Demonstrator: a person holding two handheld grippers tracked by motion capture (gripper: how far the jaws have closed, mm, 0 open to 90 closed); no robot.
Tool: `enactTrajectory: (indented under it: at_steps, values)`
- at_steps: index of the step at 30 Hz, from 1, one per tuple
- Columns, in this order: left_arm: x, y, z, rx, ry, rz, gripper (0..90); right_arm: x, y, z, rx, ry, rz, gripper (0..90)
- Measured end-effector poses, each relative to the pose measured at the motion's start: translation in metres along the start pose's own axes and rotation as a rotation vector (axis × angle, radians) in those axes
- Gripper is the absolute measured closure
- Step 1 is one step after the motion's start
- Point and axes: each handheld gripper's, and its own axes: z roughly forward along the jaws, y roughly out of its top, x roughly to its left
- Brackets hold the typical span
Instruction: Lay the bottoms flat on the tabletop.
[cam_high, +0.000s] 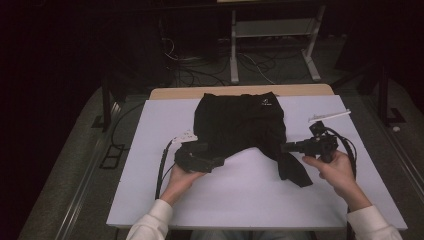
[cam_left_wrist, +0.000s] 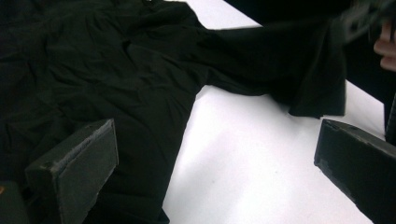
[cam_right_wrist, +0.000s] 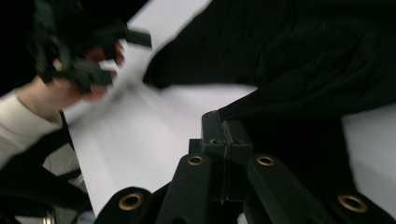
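**Garment handling: right corner gripped, left side not yet taken**

Cloth, a black garment (cam_high: 239, 122), lies spread on the white table top (cam_high: 260, 200), towards its far middle. At left, the left gripper (cam_high: 218, 162) rests at the garment's near left edge; in the left gripper view its jaws stand wide apart, one pad (cam_left_wrist: 79, 163) over dark fabric, the other over bare table, pinching nothing. At right, the right gripper (cam_high: 286, 147) has its jaws pressed together on a fold of the garment's near right corner, seen in the right gripper view (cam_right_wrist: 223, 135), with a flap hanging below. The step in hand appears to be taking hold of both near corners. Next, probably, the left jaws must close on the left edge, gathering fabric without dragging it.
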Motion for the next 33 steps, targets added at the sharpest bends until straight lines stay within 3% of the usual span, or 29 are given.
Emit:
enactTrajectory:
  at_steps: [6,12,17,26,29,33]
  values:
    - [0.001,-0.001,0.002,0.009,0.002,-0.01,0.0,-0.008,0.025,-0.026,-0.083,0.034,0.035,88.4]
    - [0.0,-0.002,0.005,0.022,-0.003,-0.001,0.0,-0.041,0.037,-0.04,-0.067,0.001,0.106,88.3]
    - [-0.001,-0.002,0.008,0.027,-0.009,-0.002,0.0,-0.073,0.011,-0.046,-0.059,-0.025,0.204,88.3]
    - [-0.012,-0.001,0.024,0.055,-0.044,0.018,0.0,-0.125,-0.049,-0.055,-0.055,-0.144,0.386,88.2]
    - [-0.016,-0.002,0.031,0.069,-0.062,0.026,0.0,-0.135,-0.057,-0.054,-0.07,-0.175,0.429,88.1]
    - [-0.022,-0.002,0.042,0.083,-0.084,0.04,0.0,-0.143,-0.059,-0.049,-0.103,-0.216,0.444,87.9]
